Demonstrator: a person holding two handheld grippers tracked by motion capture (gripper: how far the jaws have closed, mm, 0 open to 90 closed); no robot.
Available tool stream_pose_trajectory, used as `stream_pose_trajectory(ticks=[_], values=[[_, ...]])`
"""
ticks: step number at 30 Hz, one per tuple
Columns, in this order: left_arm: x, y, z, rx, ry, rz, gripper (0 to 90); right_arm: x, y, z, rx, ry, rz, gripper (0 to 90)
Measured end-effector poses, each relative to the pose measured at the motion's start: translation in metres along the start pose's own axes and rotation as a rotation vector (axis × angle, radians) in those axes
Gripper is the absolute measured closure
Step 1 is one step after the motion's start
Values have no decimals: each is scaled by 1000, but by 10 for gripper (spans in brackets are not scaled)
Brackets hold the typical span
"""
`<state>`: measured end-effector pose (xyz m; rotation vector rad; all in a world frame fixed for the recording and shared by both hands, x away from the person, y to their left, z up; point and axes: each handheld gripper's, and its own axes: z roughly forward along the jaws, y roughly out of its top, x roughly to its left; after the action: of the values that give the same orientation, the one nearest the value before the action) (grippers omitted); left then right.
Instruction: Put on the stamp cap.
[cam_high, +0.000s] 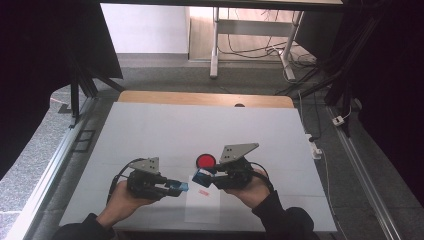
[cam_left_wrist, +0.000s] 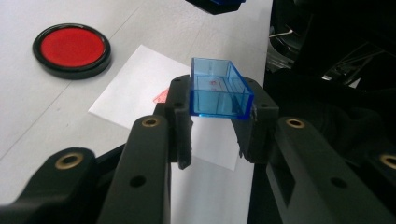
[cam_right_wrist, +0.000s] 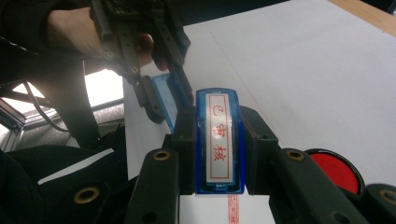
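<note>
To cap it cleanly, keep the right gripper (cam_high: 204, 176) clamped on the stamp (cam_right_wrist: 219, 140) over the paper (cam_high: 202, 202), its ink pad (cam_high: 205, 161) at twelve o'clock, and slide the cap (cam_left_wrist: 218, 88), clamped in the left gripper (cam_high: 181, 188), squarely toward three o'clock.
</note>
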<state>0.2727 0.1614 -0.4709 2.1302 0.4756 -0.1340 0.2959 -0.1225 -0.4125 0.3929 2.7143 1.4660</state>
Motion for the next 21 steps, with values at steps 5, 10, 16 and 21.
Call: stream_pose_trajectory(ticks=[5, 10, 16, 21], values=[[5, 5, 8, -4, -37, 28, 687, 1, 1, -1, -16, 7, -17, 711], [7, 10, 16, 0, -61, 75, 689, 3, 2, 0, -26, 21, -33, 712], [9, 14, 23, 2, -93, 121, 690, 6, 2, 2, -38, 54, -50, 712], [11, 18, 27, -3, -140, 134, 690, 8, 2, 4, -33, 79, -55, 711]])
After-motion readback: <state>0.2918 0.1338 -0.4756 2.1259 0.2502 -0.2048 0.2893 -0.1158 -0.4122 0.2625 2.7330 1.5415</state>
